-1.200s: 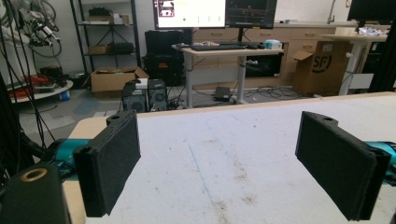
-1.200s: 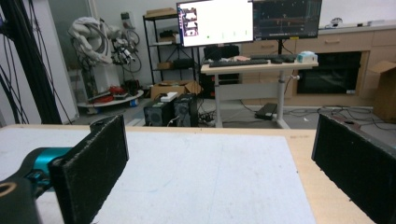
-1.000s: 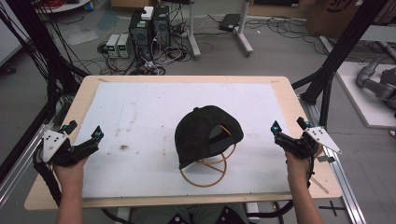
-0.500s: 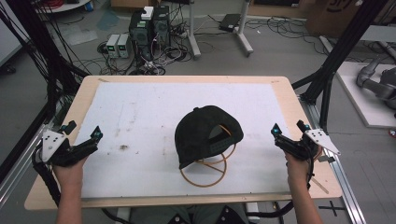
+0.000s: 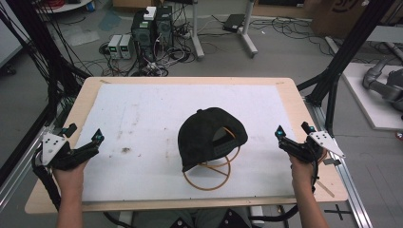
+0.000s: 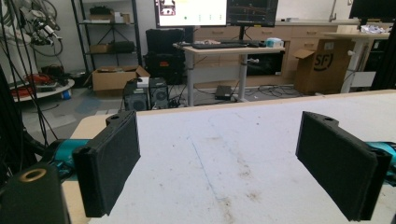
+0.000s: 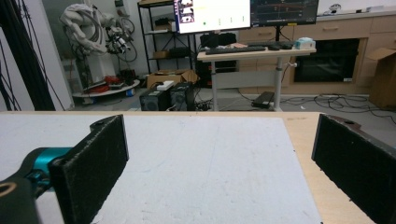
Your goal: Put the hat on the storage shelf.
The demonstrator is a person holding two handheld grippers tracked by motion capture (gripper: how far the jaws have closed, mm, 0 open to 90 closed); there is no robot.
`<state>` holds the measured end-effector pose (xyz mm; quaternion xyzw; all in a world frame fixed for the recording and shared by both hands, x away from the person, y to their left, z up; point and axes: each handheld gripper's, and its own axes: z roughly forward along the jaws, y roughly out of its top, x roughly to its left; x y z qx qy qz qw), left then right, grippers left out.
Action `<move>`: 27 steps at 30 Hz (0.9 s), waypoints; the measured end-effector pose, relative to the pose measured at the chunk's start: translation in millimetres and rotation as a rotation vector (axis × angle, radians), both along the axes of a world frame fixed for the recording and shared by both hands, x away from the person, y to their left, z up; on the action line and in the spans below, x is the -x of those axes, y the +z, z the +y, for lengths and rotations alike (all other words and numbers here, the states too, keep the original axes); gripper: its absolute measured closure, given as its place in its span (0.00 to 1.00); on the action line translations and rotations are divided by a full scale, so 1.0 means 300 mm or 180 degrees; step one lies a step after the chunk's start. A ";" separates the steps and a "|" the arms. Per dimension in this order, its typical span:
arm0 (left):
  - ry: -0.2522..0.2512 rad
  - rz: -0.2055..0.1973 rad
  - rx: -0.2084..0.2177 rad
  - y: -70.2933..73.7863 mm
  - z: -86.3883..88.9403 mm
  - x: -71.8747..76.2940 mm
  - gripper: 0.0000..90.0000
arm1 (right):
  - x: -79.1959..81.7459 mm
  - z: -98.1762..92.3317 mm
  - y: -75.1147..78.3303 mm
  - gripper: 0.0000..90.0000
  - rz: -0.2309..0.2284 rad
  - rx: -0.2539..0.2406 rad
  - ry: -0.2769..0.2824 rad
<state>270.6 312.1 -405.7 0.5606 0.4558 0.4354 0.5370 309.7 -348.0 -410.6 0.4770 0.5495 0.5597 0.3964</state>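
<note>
At centre frame, black cap [image 5: 211, 137] sits on wire stand [image 5: 207, 171] on tabletop [image 5: 142, 109] | left gripper [image 5: 90, 145] lower left, right gripper [image 5: 290, 142] lower right, both spread wide, empty | approach the brim level, close gently, lift without tipping the stand.

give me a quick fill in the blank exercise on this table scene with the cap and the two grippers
1. The black cap sits on a wire ____ made of tan rings.
2. Both the left gripper and the right gripper have their fingers ____.
3. The table is covered by a ____ mat.
4. The cap lies ____ the two grippers.

Missing words: stand; open; white; between
</note>
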 end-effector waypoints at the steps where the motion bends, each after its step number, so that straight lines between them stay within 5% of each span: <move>1: 0.0000 0.0000 0.0000 0.000 0.000 0.000 0.15 | 0.001 0.002 0.000 0.04 0.0004 -0.0003 0.0008; 27: -0.0029 0.0001 0.0001 0.000 -0.008 -0.010 0.15 | 0.011 0.003 -0.001 0.04 -0.0006 0.0013 0.0017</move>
